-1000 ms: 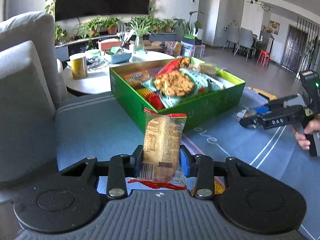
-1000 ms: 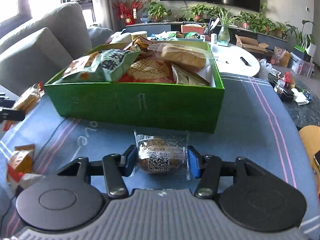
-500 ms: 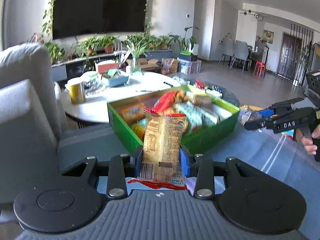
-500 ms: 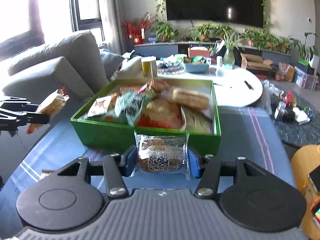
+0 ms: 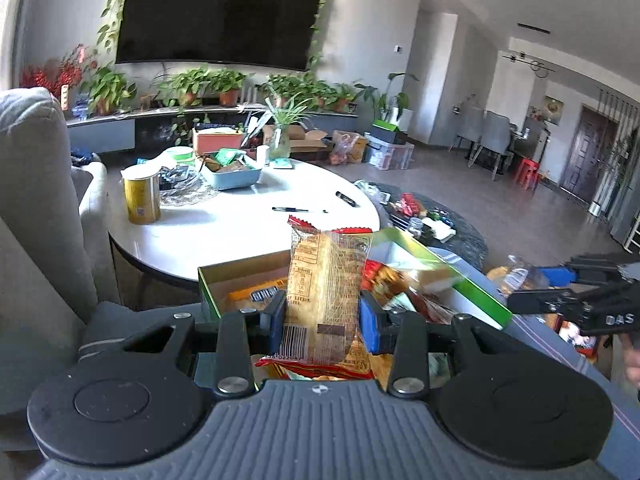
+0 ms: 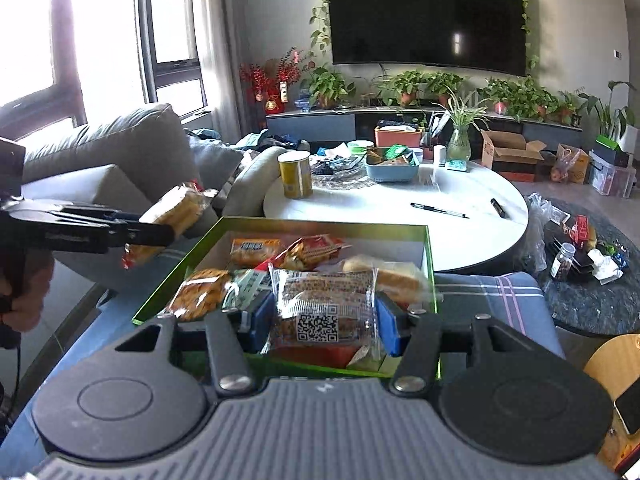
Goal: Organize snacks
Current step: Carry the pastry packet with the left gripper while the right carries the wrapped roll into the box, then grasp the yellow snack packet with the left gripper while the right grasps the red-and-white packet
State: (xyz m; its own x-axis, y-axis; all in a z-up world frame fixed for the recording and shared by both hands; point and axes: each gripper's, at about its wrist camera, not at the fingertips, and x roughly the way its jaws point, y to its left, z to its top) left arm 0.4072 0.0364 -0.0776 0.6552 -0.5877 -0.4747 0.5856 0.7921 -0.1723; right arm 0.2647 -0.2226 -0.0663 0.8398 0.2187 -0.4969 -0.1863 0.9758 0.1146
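My left gripper [image 5: 323, 318] is shut on a tall clear snack packet with red ends [image 5: 328, 288], held upright above the near left edge of the green box [image 5: 472, 280]. It also shows in the right wrist view [image 6: 172, 212], left of the box. My right gripper [image 6: 325, 320] is shut on a clear cake packet with a QR code [image 6: 324, 308], held over the near side of the green box [image 6: 430, 248]. The box holds several snack packets. The right gripper also shows in the left wrist view [image 5: 560, 300], with a packet in it.
A white round table [image 6: 400, 200] behind the box carries a yellow can [image 6: 295, 174], a blue tray and pens. A grey sofa [image 6: 120, 148] stands to the left. A dark low table [image 6: 592, 280] with clutter is at the right.
Both grippers have risen with their packets and moved forward over the green box. The box now sits lower and closer in both views.
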